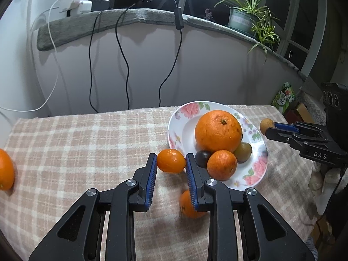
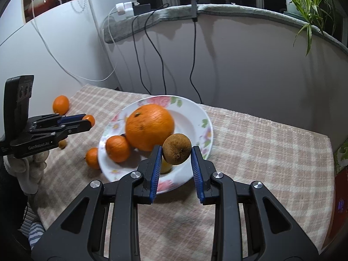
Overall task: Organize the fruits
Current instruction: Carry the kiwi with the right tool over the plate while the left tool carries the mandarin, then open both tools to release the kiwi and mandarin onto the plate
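Note:
My left gripper (image 1: 170, 156) is shut on a small mandarin (image 1: 170, 162), held just left of the flowered plate (image 1: 187, 108). On the plate lie a large orange (image 1: 218, 130), a mandarin (image 1: 221, 164), a dark plum (image 1: 202, 158) and a greenish fruit (image 1: 243, 151). My right gripper (image 2: 176, 149) is shut on a brown kiwi (image 2: 176, 150), which hangs over the near side of the plate (image 2: 195, 113). Each gripper shows in the other's view, the right gripper (image 1: 269, 128) and the left gripper (image 2: 88, 122).
A checked cloth (image 1: 87, 141) covers the table. Loose on it are a mandarin (image 2: 92, 158) beside the plate and an orange (image 2: 61, 104) at the far left. Cables hang down the wall behind. A potted plant (image 1: 243, 19) stands on the ledge. A gloved hand (image 2: 28, 169) holds the left gripper.

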Demonstrator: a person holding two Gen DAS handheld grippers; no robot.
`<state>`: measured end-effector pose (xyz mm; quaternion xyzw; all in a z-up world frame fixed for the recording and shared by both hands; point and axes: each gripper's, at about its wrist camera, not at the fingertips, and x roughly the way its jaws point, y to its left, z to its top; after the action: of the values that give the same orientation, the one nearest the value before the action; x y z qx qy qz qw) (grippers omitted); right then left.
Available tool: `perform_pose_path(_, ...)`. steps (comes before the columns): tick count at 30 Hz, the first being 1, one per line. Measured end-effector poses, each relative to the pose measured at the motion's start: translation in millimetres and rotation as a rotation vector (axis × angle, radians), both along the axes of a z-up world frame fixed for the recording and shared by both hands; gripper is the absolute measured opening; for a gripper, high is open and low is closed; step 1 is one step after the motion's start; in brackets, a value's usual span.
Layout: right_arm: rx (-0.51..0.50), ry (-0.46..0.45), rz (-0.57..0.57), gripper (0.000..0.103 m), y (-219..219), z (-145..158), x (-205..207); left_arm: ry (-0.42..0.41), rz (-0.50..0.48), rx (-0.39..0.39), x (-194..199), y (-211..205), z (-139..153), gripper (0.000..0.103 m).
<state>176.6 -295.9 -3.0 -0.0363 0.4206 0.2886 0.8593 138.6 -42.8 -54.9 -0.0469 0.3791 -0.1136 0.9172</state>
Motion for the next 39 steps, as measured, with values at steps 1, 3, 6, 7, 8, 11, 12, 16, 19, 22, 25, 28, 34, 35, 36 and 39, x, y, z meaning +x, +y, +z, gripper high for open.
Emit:
perform_pose_path(1,-0.002,0.002,-0.003,0.029,-1,-2,4,0.002,-0.002,0.000,2,0,-1,0.025)
perform_pose_path(3,-0.005,0.007,-0.006,0.029,-2,-4,10,0.004,-0.005,0.002,6,-2,-1,0.025)
perform_pose_path(6,-0.009,0.013,-0.009,0.029,-3,-8,18,0.007,-0.010,0.005,12,-4,-2,0.025)
perform_pose_path(7,-0.011,0.014,-0.010,0.029,-3,-9,20,0.008,-0.011,0.005,13,-5,-3,0.025)
perform_pose_path(8,-0.012,0.016,-0.009,0.029,-3,-10,22,0.010,-0.013,0.005,15,-5,-3,0.025)
perform_pose_path(11,-0.016,0.019,-0.012,0.029,-4,-14,28,0.015,-0.016,0.007,20,-7,-5,0.025)
perform_pose_path(12,-0.016,0.021,-0.013,0.029,-4,-15,30,0.016,-0.016,0.008,21,-7,-5,0.025)
perform_pose_path(16,-0.015,0.025,-0.018,0.029,-5,-18,36,0.019,-0.016,0.009,24,-8,-6,0.025)
perform_pose_path(19,-0.015,0.025,-0.017,0.029,-4,-19,38,0.022,-0.018,0.010,26,-9,-7,0.025)
perform_pose_path(22,-0.015,0.025,-0.014,0.029,-3,-20,39,0.022,-0.019,0.008,27,-9,-7,0.025)
perform_pose_path(25,-0.016,0.024,-0.012,0.029,-3,-20,40,0.022,-0.022,0.010,27,-9,-7,0.025)
perform_pose_path(28,-0.016,0.023,-0.013,0.029,-2,-20,40,0.022,-0.028,0.010,27,-10,-7,0.025)
perform_pose_path(34,-0.025,0.024,-0.004,0.029,0,-21,40,0.024,-0.032,0.007,27,-11,-7,0.025)
perform_pose_path(35,-0.026,0.024,-0.003,0.029,1,-21,39,0.024,-0.034,0.007,27,-11,-7,0.025)
perform_pose_path(36,-0.026,0.023,-0.003,0.029,1,-21,39,0.025,-0.037,0.007,27,-12,-7,0.026)
perform_pose_path(39,-0.028,0.011,-0.010,0.054,1,-20,38,0.025,-0.044,0.006,26,-13,-7,0.030)
